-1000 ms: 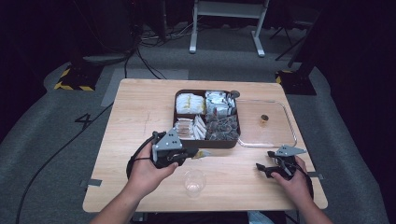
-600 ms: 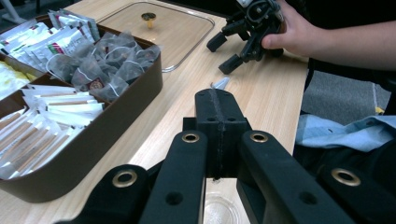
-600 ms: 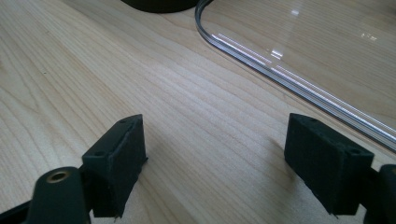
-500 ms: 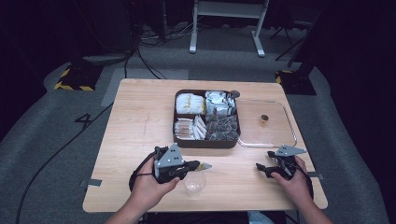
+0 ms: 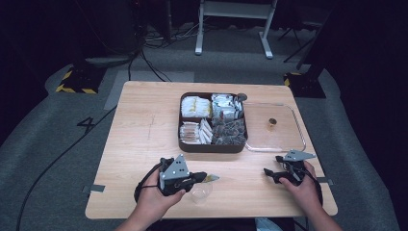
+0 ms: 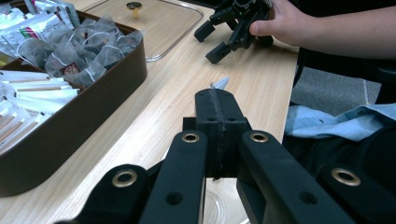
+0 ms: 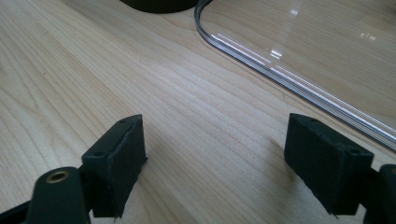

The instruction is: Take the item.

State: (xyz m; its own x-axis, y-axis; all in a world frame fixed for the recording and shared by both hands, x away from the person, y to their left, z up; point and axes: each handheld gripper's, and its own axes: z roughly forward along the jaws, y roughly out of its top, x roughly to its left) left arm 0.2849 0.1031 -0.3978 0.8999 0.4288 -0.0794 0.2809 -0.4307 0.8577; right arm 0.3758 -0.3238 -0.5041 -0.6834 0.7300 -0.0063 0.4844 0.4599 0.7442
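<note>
In the lower left of the high view, the left gripper has its jaws pressed together on a small packet, whose pale tip juts out just above a clear cup standing on the table at lower centre. The work in hand appears to be delivering the packet into that cup. To do it well, the tip should be brought squarely over the cup's mouth and lowered before the jaws part, lest the light packet land on the rim or tip the cup. At centre, the brown compartment box holds sachets and tea bags; right of it lies the clear lid, touching the box. At lower right, the right gripper rests on the table with jaws spread and empty. The left gripper view confirms the pinch, the packet's tip showing beyond the closed jaws, with the cup's rim beneath. The right gripper view shows the wide gap between its jaws and the lid's edge nearby, which the high view leaves too small to judge.
</note>
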